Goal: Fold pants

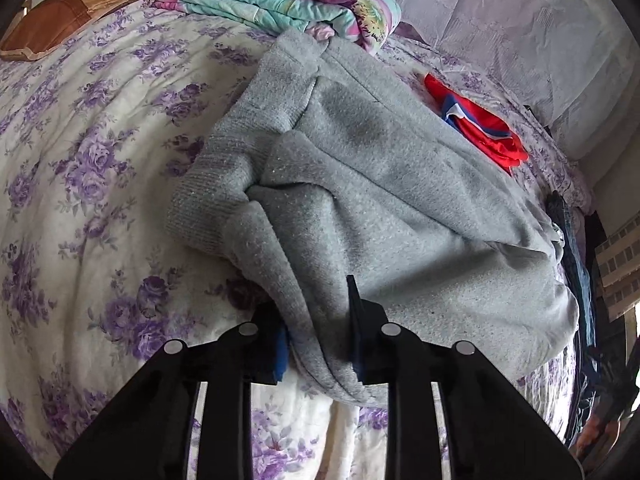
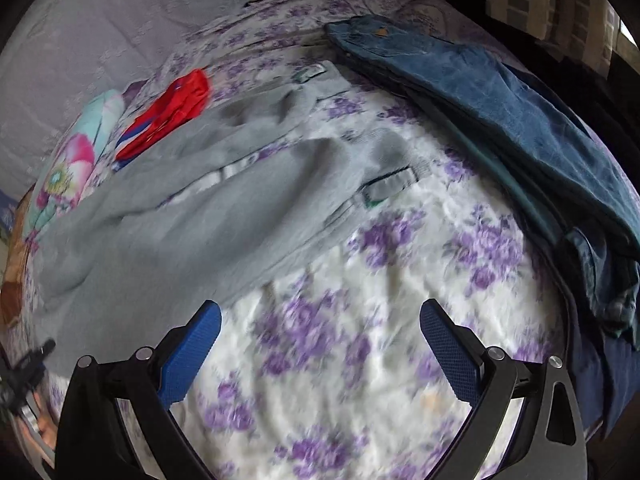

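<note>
Grey sweatpants (image 1: 380,168) lie on a bed with a purple-flowered cover (image 1: 80,152). My left gripper (image 1: 318,328) is shut on a fold of the grey pants near their ribbed cuff (image 1: 200,208) and holds that fold above the cover. In the right wrist view the grey pants (image 2: 192,208) stretch across the bed with the waistband (image 2: 392,184) toward the middle. My right gripper (image 2: 320,344) is open and empty above bare cover, just right of the pants. This view is blurred.
A folded floral blanket (image 1: 288,0) and a brown pillow (image 1: 52,28) lie at the head. A red garment (image 1: 480,124) lies beyond the pants. Blue jeans (image 2: 500,92) lie along the bed's right edge. A pale wall (image 1: 520,20) lies behind.
</note>
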`<state>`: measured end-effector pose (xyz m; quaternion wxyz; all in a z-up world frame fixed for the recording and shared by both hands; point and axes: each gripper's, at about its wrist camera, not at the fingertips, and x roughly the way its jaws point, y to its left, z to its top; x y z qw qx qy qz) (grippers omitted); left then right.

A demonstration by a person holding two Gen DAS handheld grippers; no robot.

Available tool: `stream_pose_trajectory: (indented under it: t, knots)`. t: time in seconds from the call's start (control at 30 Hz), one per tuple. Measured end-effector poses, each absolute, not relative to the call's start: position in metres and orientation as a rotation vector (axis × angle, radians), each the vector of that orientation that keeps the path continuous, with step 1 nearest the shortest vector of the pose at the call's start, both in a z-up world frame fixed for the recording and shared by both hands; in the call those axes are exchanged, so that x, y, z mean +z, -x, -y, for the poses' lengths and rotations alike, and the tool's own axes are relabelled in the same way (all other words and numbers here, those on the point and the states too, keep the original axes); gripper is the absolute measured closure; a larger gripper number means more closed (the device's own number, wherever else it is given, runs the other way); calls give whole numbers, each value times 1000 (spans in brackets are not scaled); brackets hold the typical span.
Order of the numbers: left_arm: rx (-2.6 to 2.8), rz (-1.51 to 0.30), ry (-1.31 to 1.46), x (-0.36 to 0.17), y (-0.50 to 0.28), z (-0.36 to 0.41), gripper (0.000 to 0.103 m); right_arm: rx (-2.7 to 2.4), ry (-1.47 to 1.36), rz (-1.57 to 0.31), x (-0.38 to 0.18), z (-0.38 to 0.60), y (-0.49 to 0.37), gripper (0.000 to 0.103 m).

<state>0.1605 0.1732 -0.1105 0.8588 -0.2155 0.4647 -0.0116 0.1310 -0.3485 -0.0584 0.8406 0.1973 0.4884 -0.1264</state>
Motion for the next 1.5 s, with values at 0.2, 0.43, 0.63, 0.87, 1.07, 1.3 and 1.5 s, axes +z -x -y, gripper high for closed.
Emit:
stream_pose_trajectory:
  t: [0.2, 0.43, 0.63, 0.87, 1.07, 1.3, 1.5]
  knots:
    - [-37, -993, 448, -113, -162, -177, 79, -226, -680, -1122, -108, 401, -195, 3]
    - [-3, -998, 432, -110, -161, -174, 82, -167, -749, -945, -105, 405, -188, 85]
    - [-3, -944, 411, -85, -126, -181, 83, -142, -666, -920, -69, 392, -142, 85]
    - [-14, -999, 384, -87, -106, -187, 81, -159, -595, -1018, -103, 392, -108, 77]
    - [31, -1029, 334, -81, -99, -192, 52, -197, -465, -1049, -93, 384, -110, 35]
    - [49, -874, 195, 2, -113, -199, 40, -202, -355, -1004, -33, 389, -161, 21]
    - [-89, -1010, 133, -18, -249, -177, 40, -126, -452, -1037, -43, 396, -289, 21]
